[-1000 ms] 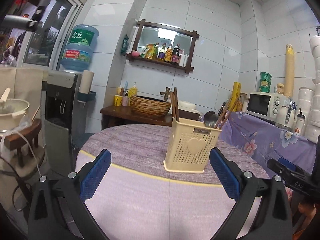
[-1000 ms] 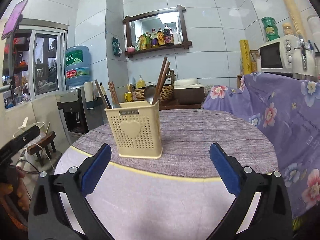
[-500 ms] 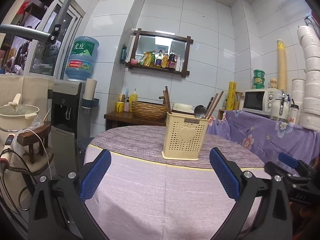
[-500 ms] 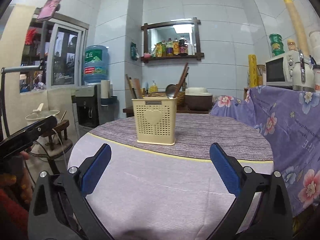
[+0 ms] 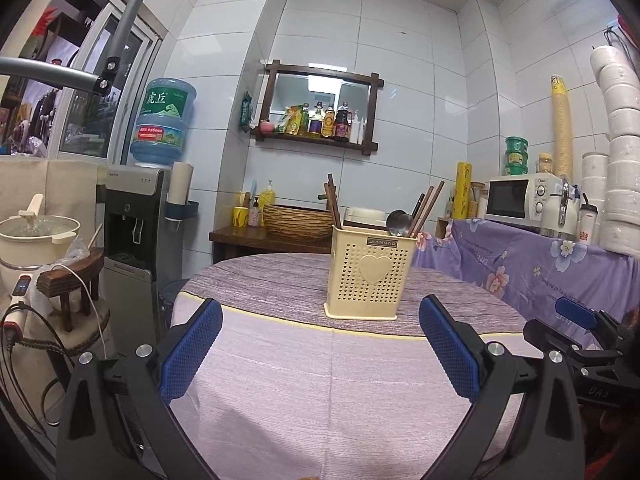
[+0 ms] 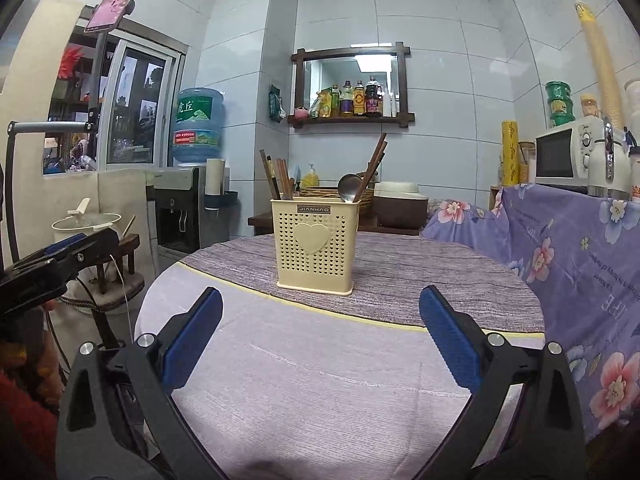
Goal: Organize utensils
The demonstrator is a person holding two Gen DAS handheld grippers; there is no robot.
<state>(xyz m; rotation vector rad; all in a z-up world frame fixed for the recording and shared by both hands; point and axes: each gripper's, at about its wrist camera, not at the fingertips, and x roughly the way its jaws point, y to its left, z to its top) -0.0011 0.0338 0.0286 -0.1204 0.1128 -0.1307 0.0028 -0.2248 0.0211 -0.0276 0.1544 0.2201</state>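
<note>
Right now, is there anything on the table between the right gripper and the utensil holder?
Nothing visible. Only bare tablecloth lies between the open right gripper and the cream utensil holder, which stands upright with chopsticks and a spoon in it. The left gripper has the same open path.

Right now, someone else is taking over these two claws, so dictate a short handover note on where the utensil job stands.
Left claw: open, empty, held back from the table.
Right claw: open, empty, likewise held back.
The cream perforated plastic utensil holder with a heart stands upright on the round table with the purple cloth.
Done: brown wooden chopsticks sit in its left side; a metal spoon and more chopsticks in its right.
Left: no loose utensils show on the table; probably nothing.
</note>
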